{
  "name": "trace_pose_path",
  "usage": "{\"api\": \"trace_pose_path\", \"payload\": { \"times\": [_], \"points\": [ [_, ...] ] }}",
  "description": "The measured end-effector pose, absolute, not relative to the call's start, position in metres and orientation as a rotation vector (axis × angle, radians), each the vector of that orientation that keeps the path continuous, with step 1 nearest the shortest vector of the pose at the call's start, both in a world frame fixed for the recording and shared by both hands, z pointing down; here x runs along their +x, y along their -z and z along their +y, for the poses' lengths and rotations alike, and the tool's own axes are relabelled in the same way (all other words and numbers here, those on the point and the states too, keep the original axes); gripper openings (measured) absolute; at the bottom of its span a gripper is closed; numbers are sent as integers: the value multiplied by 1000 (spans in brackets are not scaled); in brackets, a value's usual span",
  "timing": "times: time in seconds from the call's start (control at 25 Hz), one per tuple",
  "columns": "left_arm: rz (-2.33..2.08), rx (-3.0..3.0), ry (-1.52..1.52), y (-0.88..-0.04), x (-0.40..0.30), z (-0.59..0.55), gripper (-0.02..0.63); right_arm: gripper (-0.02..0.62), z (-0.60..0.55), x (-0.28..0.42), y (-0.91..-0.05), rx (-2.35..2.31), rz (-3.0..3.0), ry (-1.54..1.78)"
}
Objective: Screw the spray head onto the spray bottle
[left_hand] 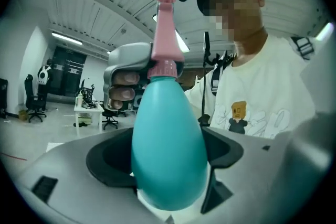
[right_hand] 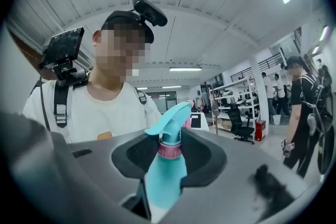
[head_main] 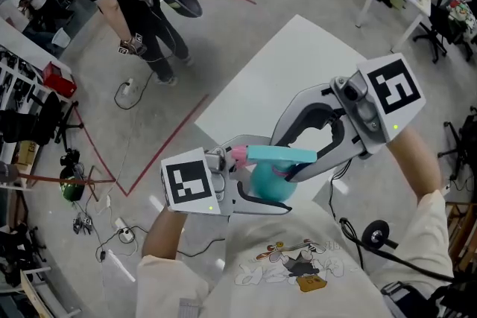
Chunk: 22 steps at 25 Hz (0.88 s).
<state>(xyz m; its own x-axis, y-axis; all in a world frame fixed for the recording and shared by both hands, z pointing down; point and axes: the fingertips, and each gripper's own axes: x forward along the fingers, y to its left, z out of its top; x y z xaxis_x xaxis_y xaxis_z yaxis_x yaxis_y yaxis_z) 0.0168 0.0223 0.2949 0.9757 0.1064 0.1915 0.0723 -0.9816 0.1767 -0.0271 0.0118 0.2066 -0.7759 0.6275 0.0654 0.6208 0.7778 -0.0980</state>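
Two tongs meet on one sprayer, held in the air close to the person's chest, with the white desk (head_main: pixel 276 78) below and beyond it. On the left, the left tongs (left_hand: pixel 168 168) are clamped round the fat lower body of the teal spray bottle (left_hand: pixel 168 139), pads pressed on both flanks; its opaque wall hides whatever is inside. That gripper's view shows the spray head (left_hand: pixel 167 23), seated on the bottle's neck, as a pink collar with a pink stem rising straight above it. Behind it are fingers (left_hand: pixel 123 86) wrapped round a grey handle. The head view, looking down, shows something else: the bottle as a round teal dome with a flat teal bar across its top, pink only at the bar's left end. On the right, the right tongs (right_hand: pixel 167 165) stand about half closed, gripping the neck at the pink collar. Only the right gripper view shows the teal nozzle pointing up and to the right. At its far right a bystander (right_hand: pixel 302 113) stands near shelving.
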Motion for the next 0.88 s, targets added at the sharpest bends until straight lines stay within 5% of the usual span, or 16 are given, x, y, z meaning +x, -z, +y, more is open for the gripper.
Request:
{"api": "trace_pose_path", "payload": {
  "times": [0.52,0.88],
  "points": [
    [-89,2899,-349,-295,30,0,399,130,-9,-21,-205,-901,-2945,-162],
    [-807,2820,-521,-311,8,-68,399,130,-61,-38,-217,-396,-2988,-101]
  ]
}}
